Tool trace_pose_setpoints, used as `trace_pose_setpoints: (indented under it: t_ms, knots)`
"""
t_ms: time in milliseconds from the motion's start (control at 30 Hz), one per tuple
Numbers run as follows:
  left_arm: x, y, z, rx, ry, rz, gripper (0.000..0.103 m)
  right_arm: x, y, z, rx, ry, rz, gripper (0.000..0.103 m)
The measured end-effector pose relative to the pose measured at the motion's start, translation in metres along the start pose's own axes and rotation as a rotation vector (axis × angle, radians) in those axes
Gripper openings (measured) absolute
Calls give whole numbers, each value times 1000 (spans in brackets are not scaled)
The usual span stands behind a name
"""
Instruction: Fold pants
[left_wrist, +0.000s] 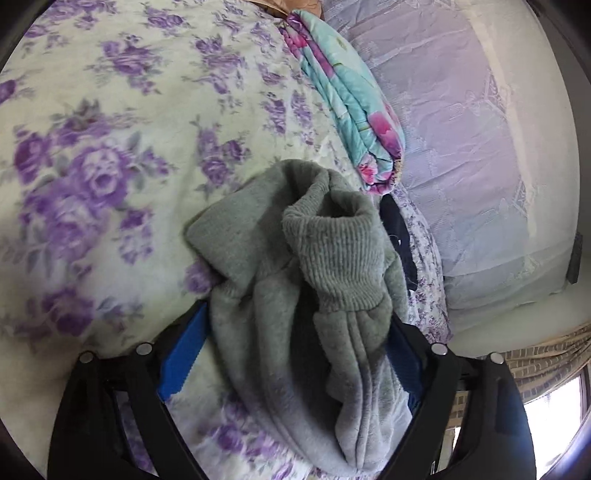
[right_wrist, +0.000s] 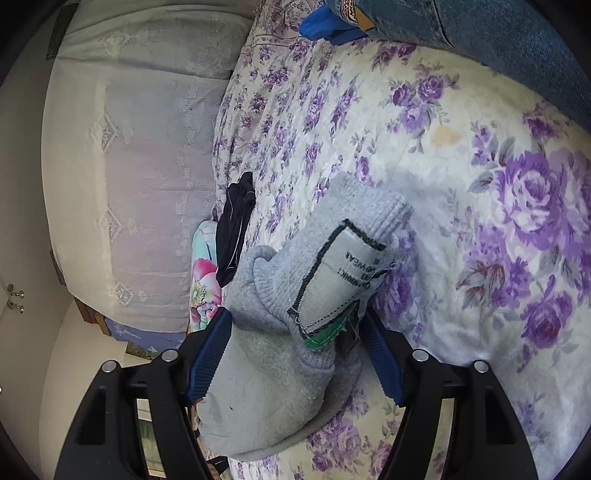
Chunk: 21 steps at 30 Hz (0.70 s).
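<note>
One pair of grey fleece pants (left_wrist: 295, 295) lay bunched on the bed (left_wrist: 110, 147), near the far edge beside one folded floral quilt (left_wrist: 351, 110) and one dark garment (right_wrist: 236, 229). The left tool (left_wrist: 291, 354) stood spread wide, its two blue pads (left_wrist: 181, 362) loosely flanking a ribbed cuff, released. The right tool (right_wrist: 295, 354) straddled the pants at one sewn label (right_wrist: 343, 273); whether it gripped, I could not tell.

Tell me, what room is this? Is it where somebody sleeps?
Most likely a bedroom. The grey pants lie on a bed covered by a purple-flowered sheet, a folded quilt sits beside them, and lace-covered pillows are stacked at the edge.
</note>
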<state>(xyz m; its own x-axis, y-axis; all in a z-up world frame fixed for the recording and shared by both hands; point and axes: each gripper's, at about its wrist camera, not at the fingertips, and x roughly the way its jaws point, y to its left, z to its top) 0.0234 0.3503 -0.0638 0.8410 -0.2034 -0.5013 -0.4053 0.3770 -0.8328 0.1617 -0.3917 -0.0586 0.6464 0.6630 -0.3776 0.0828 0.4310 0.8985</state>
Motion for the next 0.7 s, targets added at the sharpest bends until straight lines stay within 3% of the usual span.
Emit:
trace_pose_setpoints:
  t_ms: [67,100,200,300,533,633,700]
  knots:
    - [2,-1,2,8,3,-45,75,1,1,1,-10,-2,-9,60]
    - [4,0,3,4,14,-72,62,1,-1,1,-3,-5,-6,46]
    - [10,4,7,-45,60,-160,28,4,-5,9,8,9,29,29]
    - [8,-25,15,34,63,-163,21,5,17,24,-54,17,47,24]
    - [-14,-120,33,207,-43,-319,19,-12,119,59,-290,-79,171,21]
    - [-19,-123,27,243,-80,-328,19,-22,117,69,-296,-114,174,21]
    - [-6,-100,24,200,-34,-305,19,-14,90,78,-246,-98,120,21]
